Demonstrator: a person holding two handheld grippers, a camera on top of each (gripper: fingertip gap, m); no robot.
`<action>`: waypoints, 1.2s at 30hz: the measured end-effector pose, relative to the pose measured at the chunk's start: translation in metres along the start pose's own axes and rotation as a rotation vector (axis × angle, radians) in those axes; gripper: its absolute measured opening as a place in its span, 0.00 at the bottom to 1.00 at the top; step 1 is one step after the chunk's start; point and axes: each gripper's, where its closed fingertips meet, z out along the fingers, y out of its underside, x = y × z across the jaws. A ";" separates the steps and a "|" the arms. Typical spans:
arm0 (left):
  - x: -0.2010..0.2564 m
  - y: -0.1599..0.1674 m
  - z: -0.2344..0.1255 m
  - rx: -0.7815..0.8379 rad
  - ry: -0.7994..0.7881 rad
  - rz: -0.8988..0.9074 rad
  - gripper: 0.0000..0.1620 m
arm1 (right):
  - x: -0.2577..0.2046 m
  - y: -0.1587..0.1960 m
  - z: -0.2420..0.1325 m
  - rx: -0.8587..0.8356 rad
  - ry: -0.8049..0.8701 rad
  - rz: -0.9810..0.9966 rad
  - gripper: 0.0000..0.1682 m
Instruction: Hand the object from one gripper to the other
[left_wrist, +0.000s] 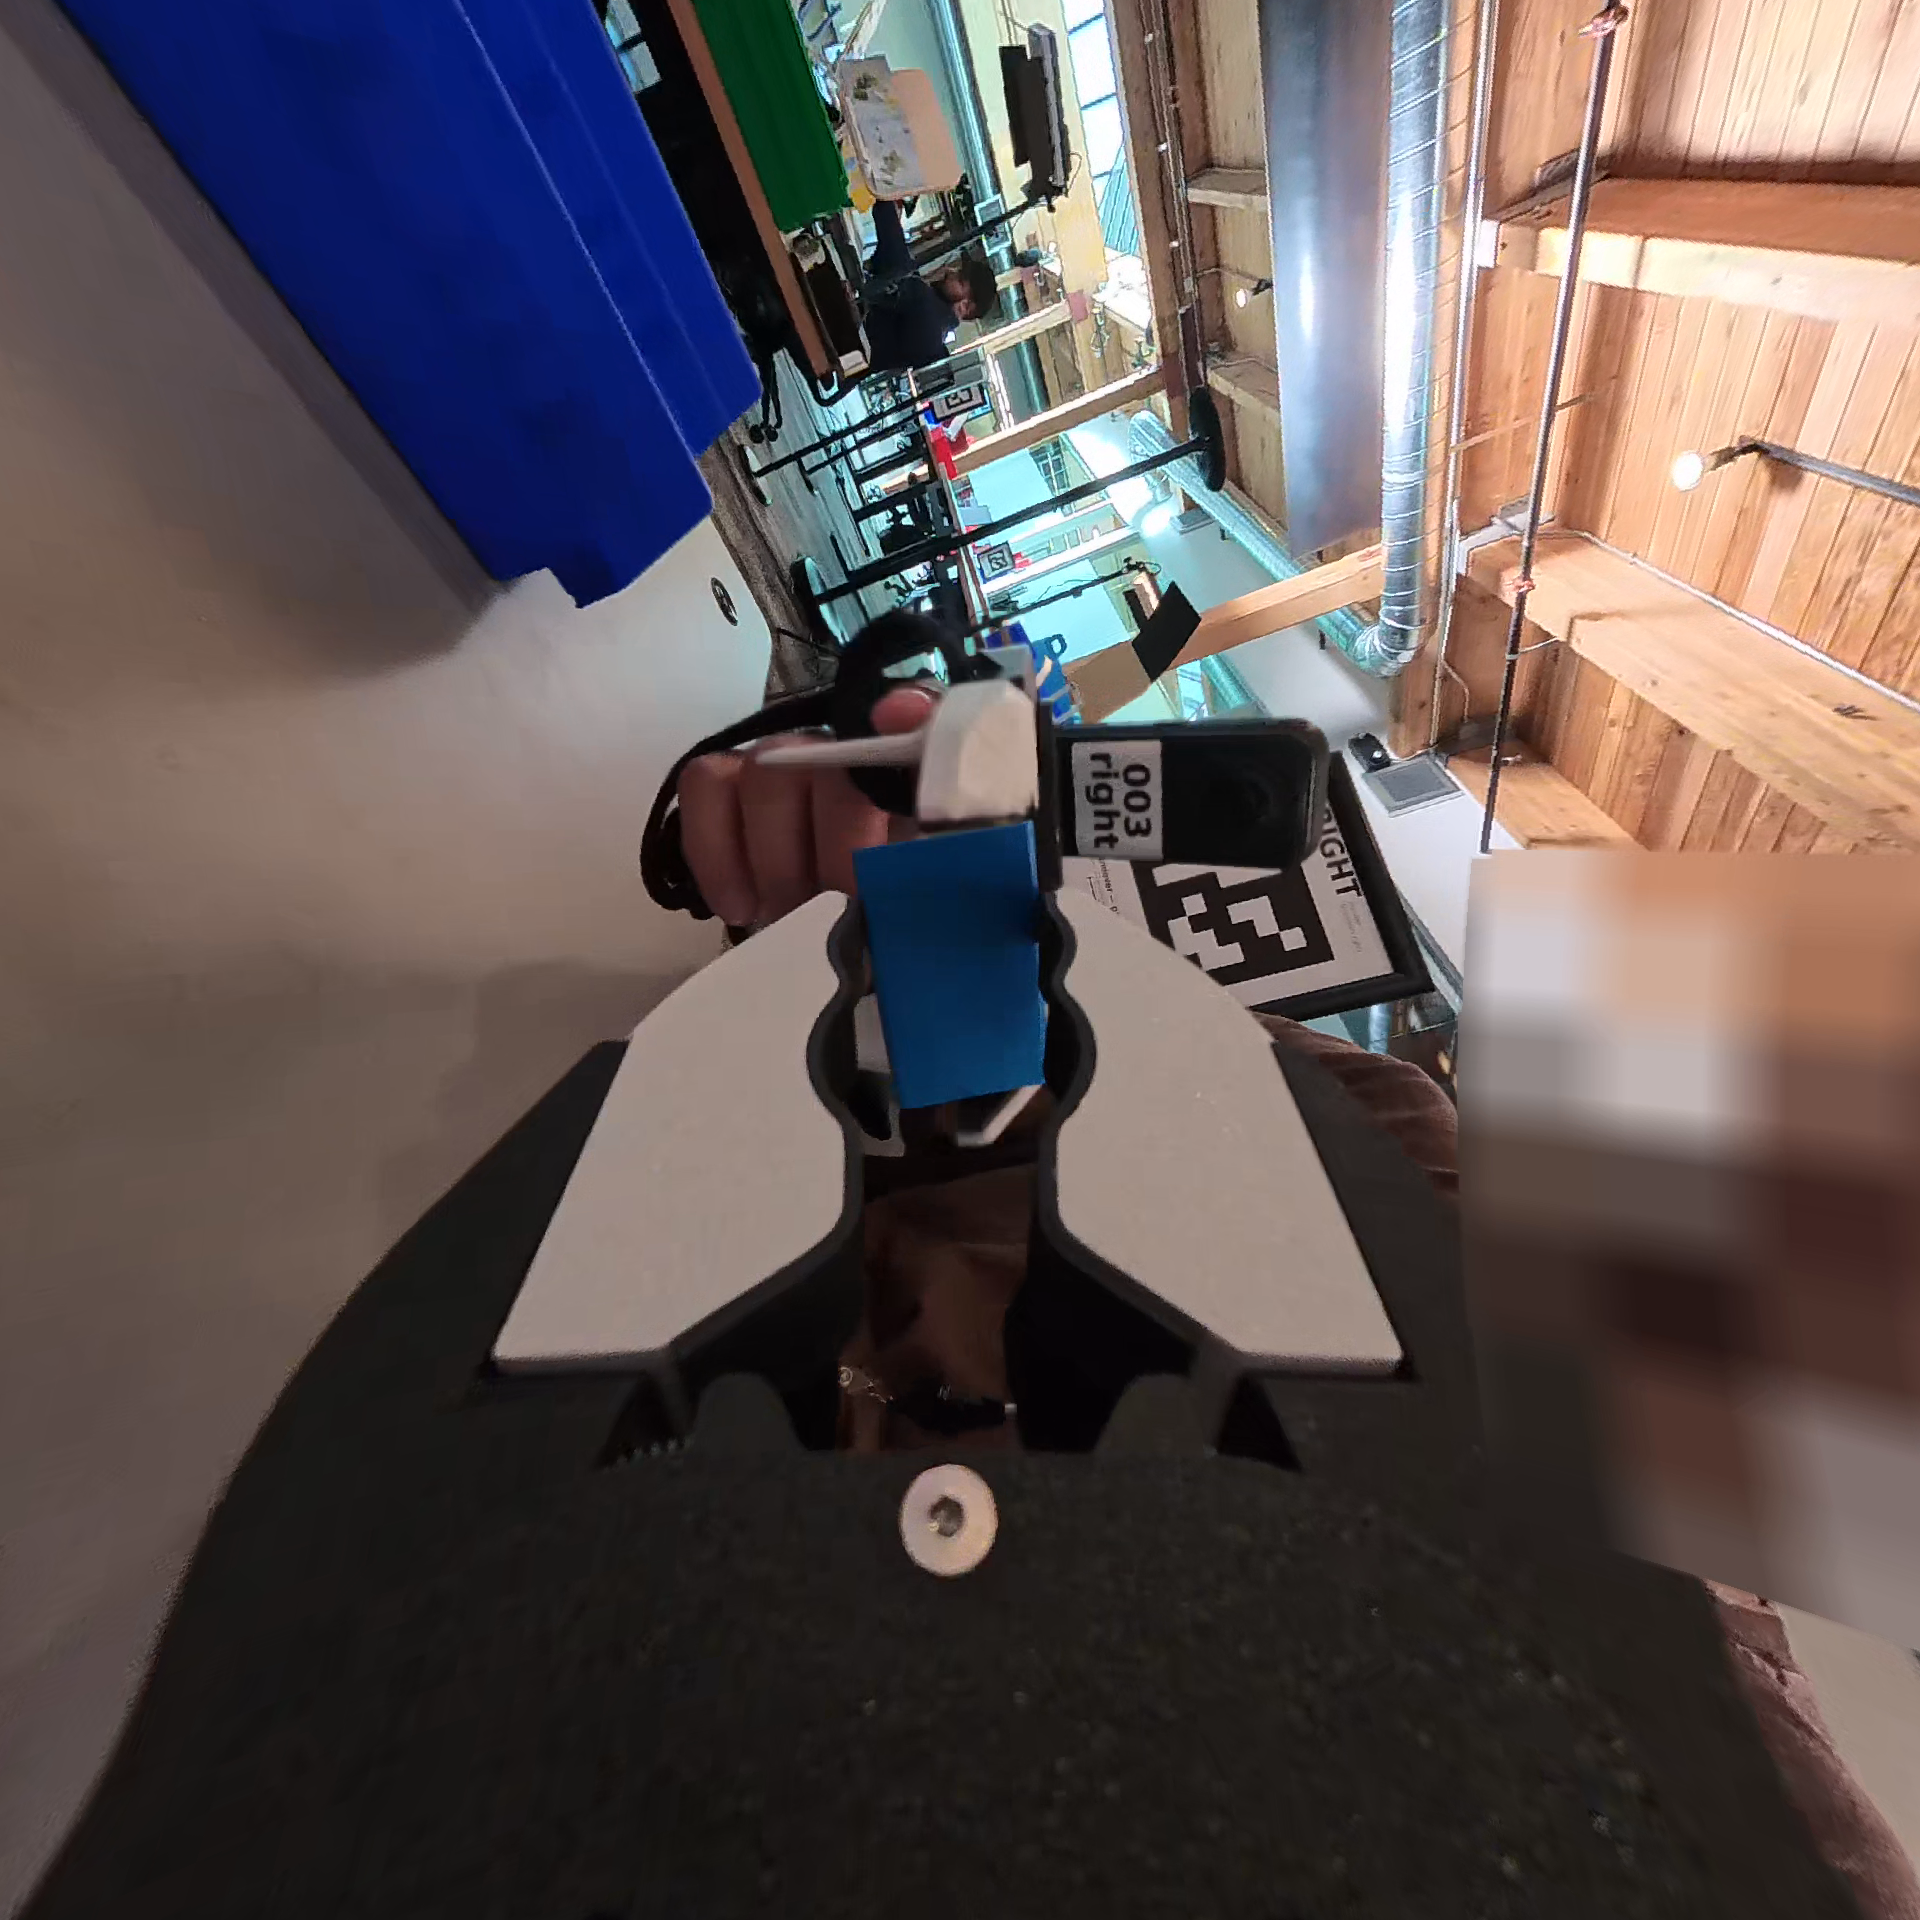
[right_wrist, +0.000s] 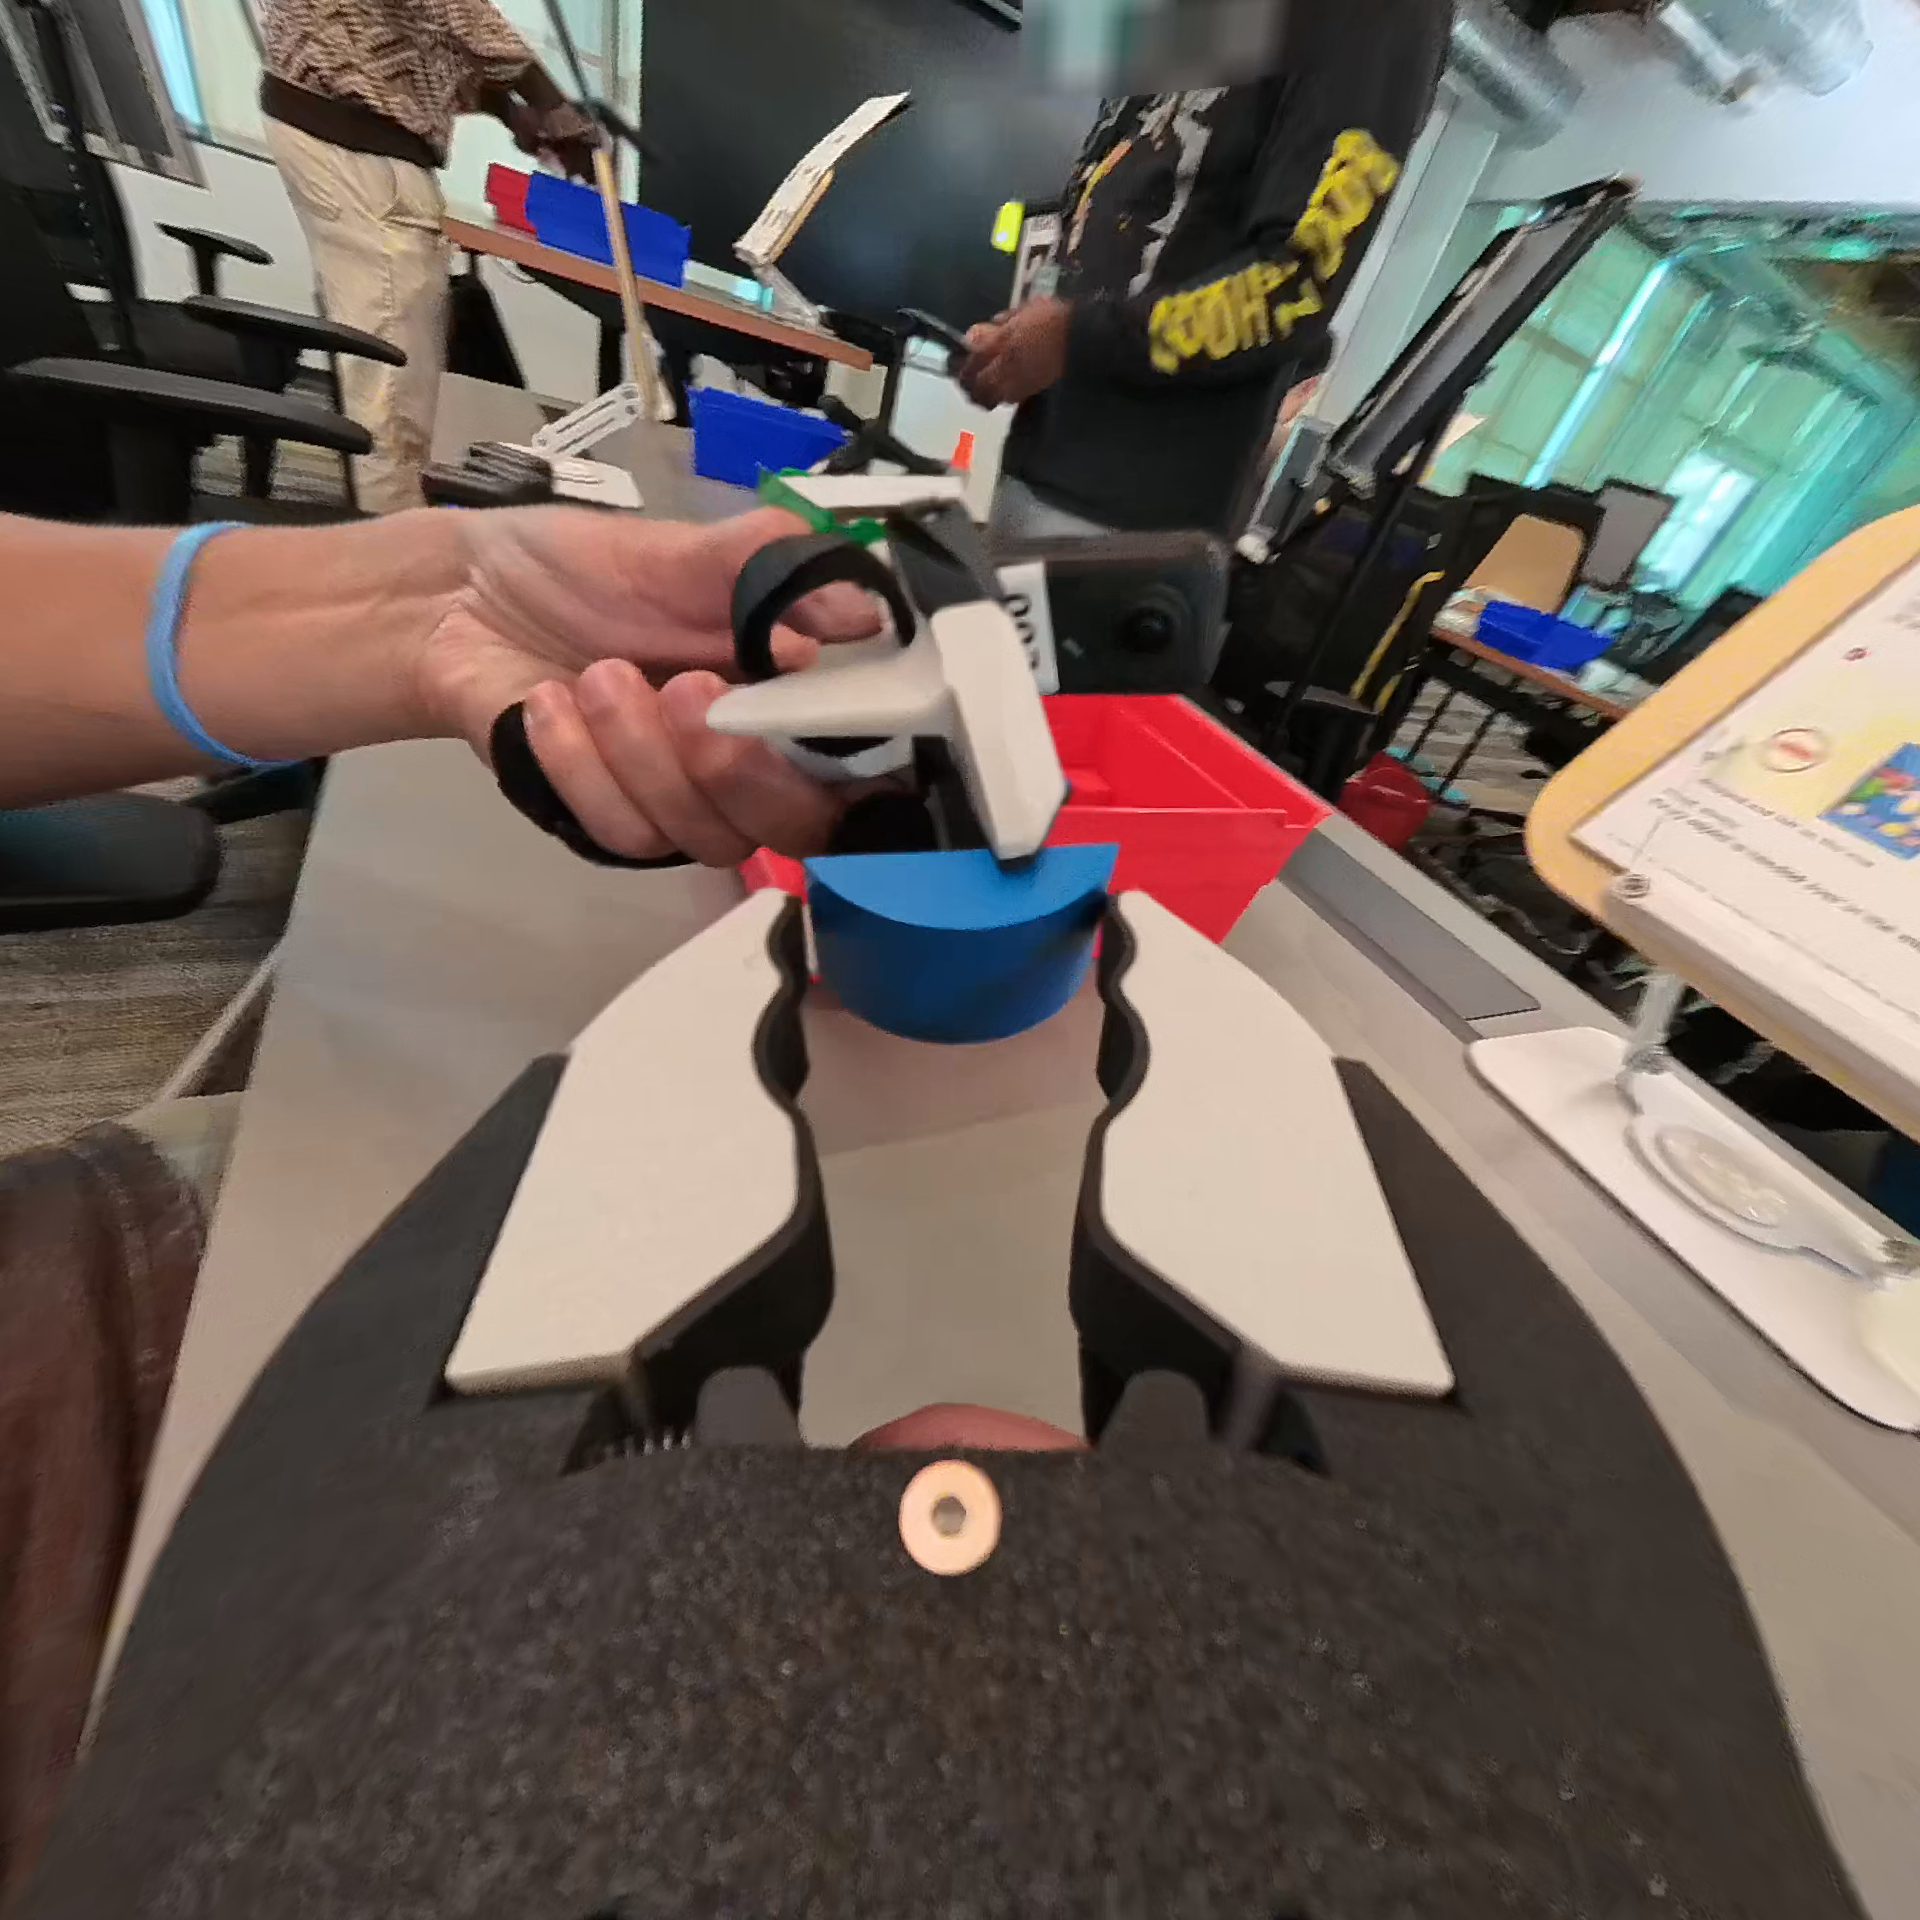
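Blue block (right_wrist: 951, 956), one: a half-cylinder, flat face up in the right wrist view, sitting centre frame between the tips of the right gripper (right_wrist: 951, 935), whose jaws pinch its two straight ends. The left gripper (left_wrist: 951, 997) also has it: in the left wrist view the block (left_wrist: 951, 977) shows as a narrow slab at centre, its long axis running away from the camera, with the jaws pressed on its flat sides. Both grips appear closed on the one object, crossed at roughly a right angle; the handover looks mid-way, and release seemingly falls to whichever gripper brought it, which cannot be told.

Left hand (right_wrist: 623, 675), one, centre left of the right wrist view, working the other tool from above.

Red bin (right_wrist: 1174, 790), one, just behind the block, right of centre.

Blue bin (left_wrist: 436, 270), one, upper left of the left wrist view.

Grey tabletop (right_wrist: 499, 987), one, below the grippers.

Document stand (right_wrist: 1766, 831), one, right edge.
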 end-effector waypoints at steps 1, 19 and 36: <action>0.000 0.000 0.001 0.004 0.015 -0.008 0.20 | 0.001 -0.001 -0.001 0.009 0.015 -0.015 0.31; 0.020 0.043 -0.034 0.044 -0.220 0.434 0.38 | 0.145 -0.076 -0.131 -0.066 0.301 0.058 0.31; -0.061 0.144 -0.016 -0.066 -0.598 0.588 0.34 | 0.190 0.173 -0.237 -1.007 0.173 0.514 0.31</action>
